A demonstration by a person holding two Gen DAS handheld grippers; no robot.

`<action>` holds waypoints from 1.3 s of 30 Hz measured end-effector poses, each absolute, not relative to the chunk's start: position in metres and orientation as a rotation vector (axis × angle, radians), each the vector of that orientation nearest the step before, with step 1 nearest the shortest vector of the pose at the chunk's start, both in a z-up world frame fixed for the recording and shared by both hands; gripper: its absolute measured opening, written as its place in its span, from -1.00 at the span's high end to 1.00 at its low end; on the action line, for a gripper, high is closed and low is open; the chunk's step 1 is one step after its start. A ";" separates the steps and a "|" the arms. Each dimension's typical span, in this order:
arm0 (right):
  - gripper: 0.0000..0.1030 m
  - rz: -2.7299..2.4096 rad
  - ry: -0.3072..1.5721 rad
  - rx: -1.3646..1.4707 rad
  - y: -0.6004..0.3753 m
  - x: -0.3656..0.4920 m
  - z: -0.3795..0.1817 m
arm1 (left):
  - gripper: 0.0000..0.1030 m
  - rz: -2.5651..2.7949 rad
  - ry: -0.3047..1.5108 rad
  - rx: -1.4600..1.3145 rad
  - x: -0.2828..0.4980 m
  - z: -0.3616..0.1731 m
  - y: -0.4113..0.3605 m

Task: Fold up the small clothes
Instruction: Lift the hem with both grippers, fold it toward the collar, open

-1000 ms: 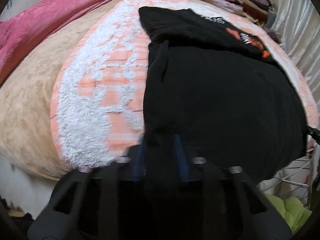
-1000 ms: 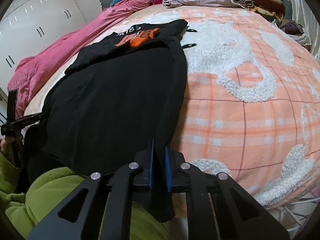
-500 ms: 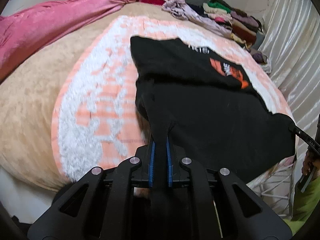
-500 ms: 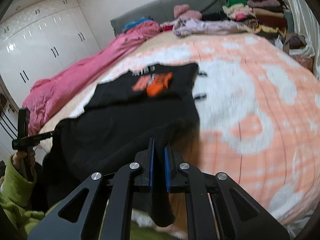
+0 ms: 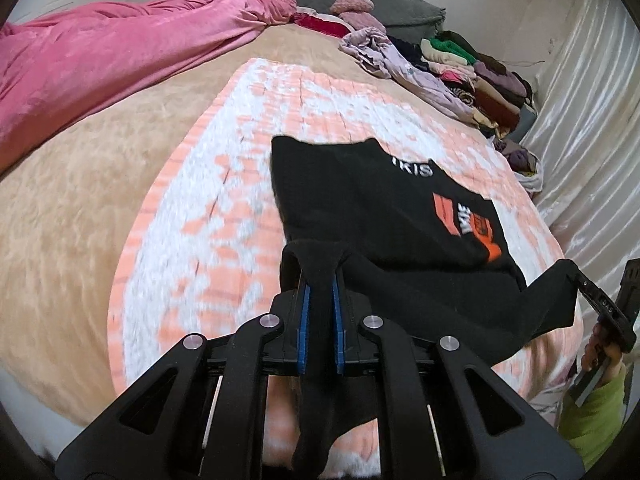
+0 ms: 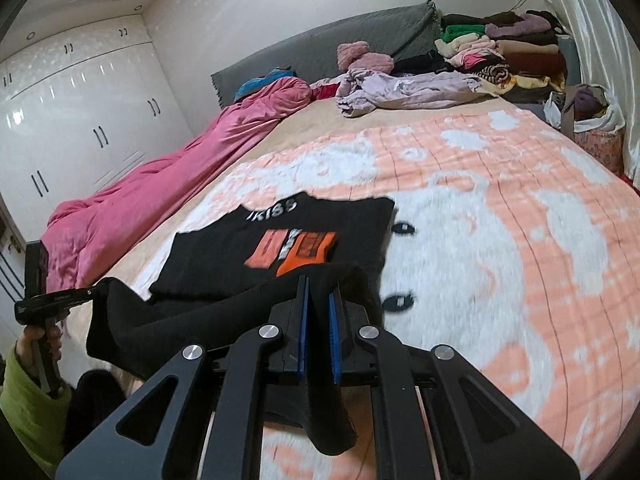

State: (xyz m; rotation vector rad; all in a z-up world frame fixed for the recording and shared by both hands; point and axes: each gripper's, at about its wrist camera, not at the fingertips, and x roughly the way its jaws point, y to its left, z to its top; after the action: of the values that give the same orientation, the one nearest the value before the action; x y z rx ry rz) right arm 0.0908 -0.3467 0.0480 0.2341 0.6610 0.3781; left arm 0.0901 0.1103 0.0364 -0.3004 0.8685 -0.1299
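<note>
From your left wrist, your left gripper (image 5: 319, 280) is clamped on a corner of the black printed cotton T-shirt (image 5: 384, 208), raised over the near edge of the orange-and-white fleece blanket (image 5: 208, 216). From your right wrist, your right gripper (image 6: 318, 284) pinches the shirt's other near corner; its printed far half lies flat on the blanket.

Soft even indoor light, glare on glossy wardrobe doors (image 6: 80, 120), motion-blurred blanket (image 6: 500, 280), fisheye-bent dark corners
</note>
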 end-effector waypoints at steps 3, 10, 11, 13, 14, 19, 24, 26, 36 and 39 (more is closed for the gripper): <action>0.84 0.355 0.672 0.244 -0.346 0.112 0.046 | 0.93 -0.122 0.874 -0.315 0.109 0.034 0.116; 0.84 0.277 0.765 0.284 -0.349 0.165 0.021 | 0.92 -0.115 0.933 -0.322 0.150 0.013 0.127; 0.84 0.270 0.774 0.283 -0.348 0.168 0.019 | 0.90 -0.117 0.940 -0.323 0.154 0.009 0.127; 0.83 0.254 0.793 0.281 -0.345 0.175 0.011 | 0.86 -0.120 0.939 -0.321 0.160 0.002 0.128; 0.83 0.246 0.801 0.278 -0.344 0.178 0.008 | 0.86 -0.126 0.930 -0.330 0.158 0.000 0.130; 0.56 0.231 0.806 0.260 -0.341 0.175 0.007 | 0.45 -0.140 0.883 -0.374 0.148 0.005 0.139; 0.21 0.209 0.763 0.224 -0.342 0.156 0.017 | 0.34 -0.125 0.859 -0.387 0.133 0.017 0.146; 0.16 0.214 0.756 0.234 -0.346 0.147 0.020 | 0.25 -0.126 0.859 -0.382 0.123 0.019 0.145; 0.14 0.236 0.765 0.241 -0.355 0.107 0.021 | -0.11 -0.188 0.887 -0.351 0.082 0.017 0.122; 0.14 0.238 0.779 0.228 -0.355 0.103 0.018 | -0.19 -0.184 0.907 -0.334 0.078 0.011 0.117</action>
State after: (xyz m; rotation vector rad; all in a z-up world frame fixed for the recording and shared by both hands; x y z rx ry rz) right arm 0.1035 -0.3550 0.0178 0.2283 0.7794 0.2383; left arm 0.0778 0.1168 0.0105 -0.3345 0.9065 -0.1844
